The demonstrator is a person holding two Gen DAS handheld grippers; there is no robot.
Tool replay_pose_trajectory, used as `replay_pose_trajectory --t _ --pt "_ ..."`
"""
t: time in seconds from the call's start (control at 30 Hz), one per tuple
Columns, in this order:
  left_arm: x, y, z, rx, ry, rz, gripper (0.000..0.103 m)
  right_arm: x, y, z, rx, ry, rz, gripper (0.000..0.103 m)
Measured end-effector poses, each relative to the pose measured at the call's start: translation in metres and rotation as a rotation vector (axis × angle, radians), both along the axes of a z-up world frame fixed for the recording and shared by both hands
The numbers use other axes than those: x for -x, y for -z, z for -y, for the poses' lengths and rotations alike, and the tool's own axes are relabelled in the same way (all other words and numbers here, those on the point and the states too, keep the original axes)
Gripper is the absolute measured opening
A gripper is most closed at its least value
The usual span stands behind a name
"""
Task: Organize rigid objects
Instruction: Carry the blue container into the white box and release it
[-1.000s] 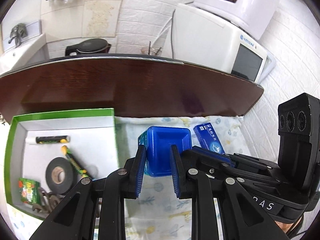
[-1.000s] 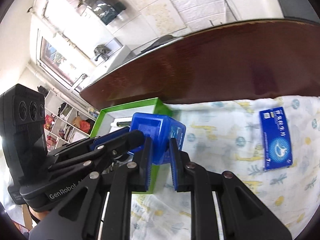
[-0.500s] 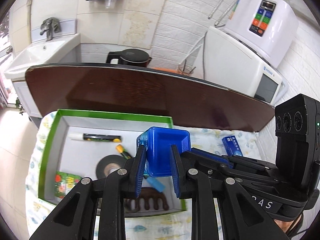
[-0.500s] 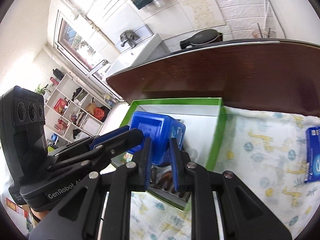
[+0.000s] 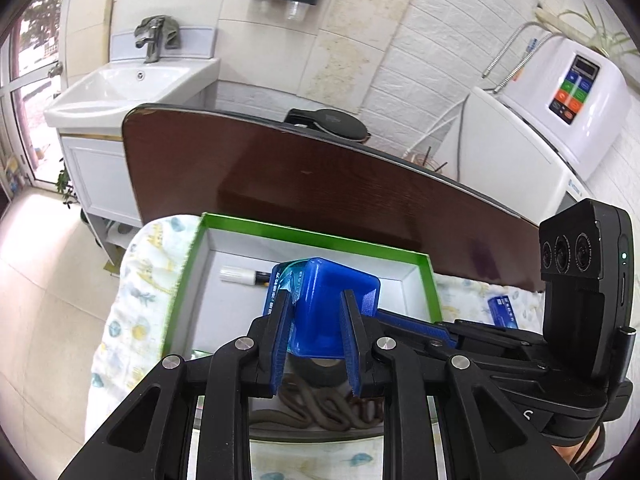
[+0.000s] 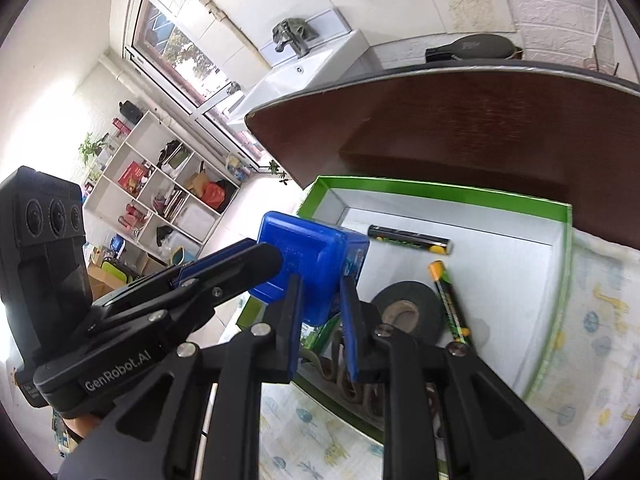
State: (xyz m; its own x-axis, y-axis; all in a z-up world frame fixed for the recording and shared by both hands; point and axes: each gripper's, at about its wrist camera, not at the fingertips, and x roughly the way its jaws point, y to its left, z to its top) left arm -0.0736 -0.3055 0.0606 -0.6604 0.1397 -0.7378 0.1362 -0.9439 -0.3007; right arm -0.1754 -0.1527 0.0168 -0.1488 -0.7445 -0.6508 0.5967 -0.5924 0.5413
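Blue box [image 5: 334, 312] sits clamped between both tools, left tool [image 5: 316, 344] and right tool [image 6: 320, 328], above green tray [image 6: 440, 192]

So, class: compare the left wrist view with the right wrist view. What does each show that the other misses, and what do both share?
Only the left wrist view shows the small blue carton on the cloth and the white appliance with coloured buttons. Only the right wrist view shows the white shelving unit and the yellow-capped marker beside the tape roll. Both show the blue container gripped from two sides, over the green-rimmed box.
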Motion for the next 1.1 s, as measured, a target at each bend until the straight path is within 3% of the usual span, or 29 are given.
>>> replay_pose_trajectory --t 0.37,0.67,1.1 --pt "0.007 0.030 0.038 -0.039 -0.015 0.032 0.022 0.007 0.034 0.047 -0.073 -0.040 0.071 0.019" --pt "0.015 0.058 0.050 -0.111 -0.016 0.090 0.022 0.012 0.047 0.050 -0.113 -0.015 0.081 0.019" --pt "0.016 0.055 0.048 -0.091 -0.038 0.089 0.022 0.011 0.042 0.046 -0.072 -0.013 0.086 0.019"
